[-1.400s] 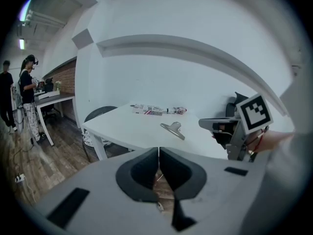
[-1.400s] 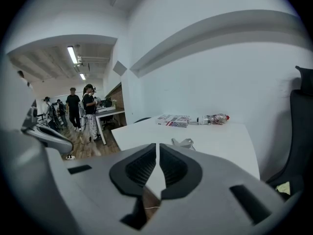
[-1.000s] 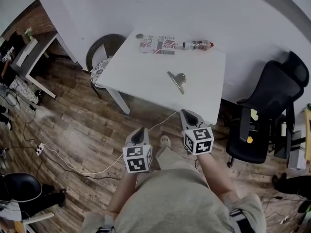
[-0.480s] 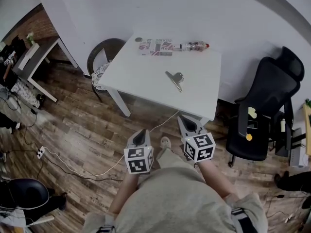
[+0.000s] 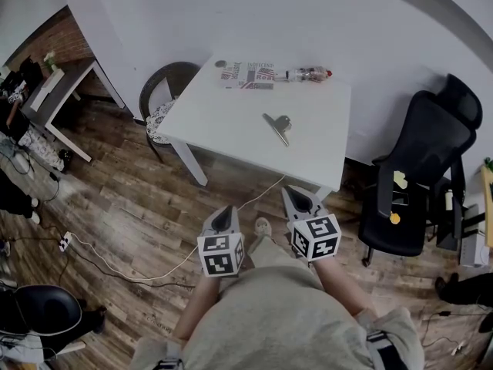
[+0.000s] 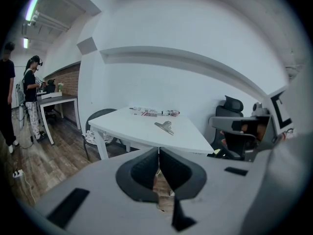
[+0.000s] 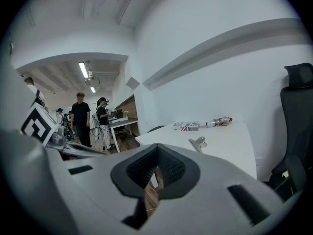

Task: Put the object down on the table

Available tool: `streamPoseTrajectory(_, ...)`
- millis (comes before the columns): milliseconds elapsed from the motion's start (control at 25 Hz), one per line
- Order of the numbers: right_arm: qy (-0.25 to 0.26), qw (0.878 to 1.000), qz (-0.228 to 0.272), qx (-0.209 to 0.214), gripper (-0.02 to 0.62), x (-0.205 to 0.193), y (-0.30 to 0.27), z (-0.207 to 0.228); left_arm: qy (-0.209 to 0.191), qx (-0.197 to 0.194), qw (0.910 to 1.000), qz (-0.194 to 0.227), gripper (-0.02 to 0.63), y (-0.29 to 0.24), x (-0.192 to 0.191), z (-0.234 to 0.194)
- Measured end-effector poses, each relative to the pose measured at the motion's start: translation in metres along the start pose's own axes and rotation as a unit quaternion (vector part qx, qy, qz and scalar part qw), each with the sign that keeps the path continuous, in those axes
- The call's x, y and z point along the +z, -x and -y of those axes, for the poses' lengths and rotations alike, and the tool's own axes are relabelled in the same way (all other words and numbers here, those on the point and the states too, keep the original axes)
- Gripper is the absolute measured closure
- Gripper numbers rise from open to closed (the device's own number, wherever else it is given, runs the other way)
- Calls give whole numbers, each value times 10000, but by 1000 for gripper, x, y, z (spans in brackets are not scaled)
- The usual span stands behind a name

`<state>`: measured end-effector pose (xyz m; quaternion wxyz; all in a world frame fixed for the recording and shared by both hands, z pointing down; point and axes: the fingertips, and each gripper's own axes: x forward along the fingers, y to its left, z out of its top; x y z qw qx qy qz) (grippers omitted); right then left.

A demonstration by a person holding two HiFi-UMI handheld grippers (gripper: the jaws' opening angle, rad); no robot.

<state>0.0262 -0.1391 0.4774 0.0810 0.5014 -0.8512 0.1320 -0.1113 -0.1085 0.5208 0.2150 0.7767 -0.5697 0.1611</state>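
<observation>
Currently I hold both claws low centre of frame, left gripper (image 5: 223, 215) and right gripper (image 5: 298, 198), jaws closed tight, nothing held. Clip (image 5: 278, 124) lies on table (image 5: 223, 114), upper centre, well apart from both.

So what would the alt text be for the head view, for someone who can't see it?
Seen from above, a person holds a left gripper and a right gripper, both shut and empty, over a wooden floor just short of a white table. On the table lie a metal clip, a printed packet and a bottle; a black office chair stands to its right.
</observation>
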Motion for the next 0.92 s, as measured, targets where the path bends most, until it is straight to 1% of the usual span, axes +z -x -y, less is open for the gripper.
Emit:
streamPoseTrajectory(480,-85,9999,115,12,595,5,0,4,-13,-11,10000,-14,597,-5,1,1)
streamPoseTrajectory(920,-140,9999,65,0,595,1,-3,9,-39,-48,9999,-79,597,-11,0,4)
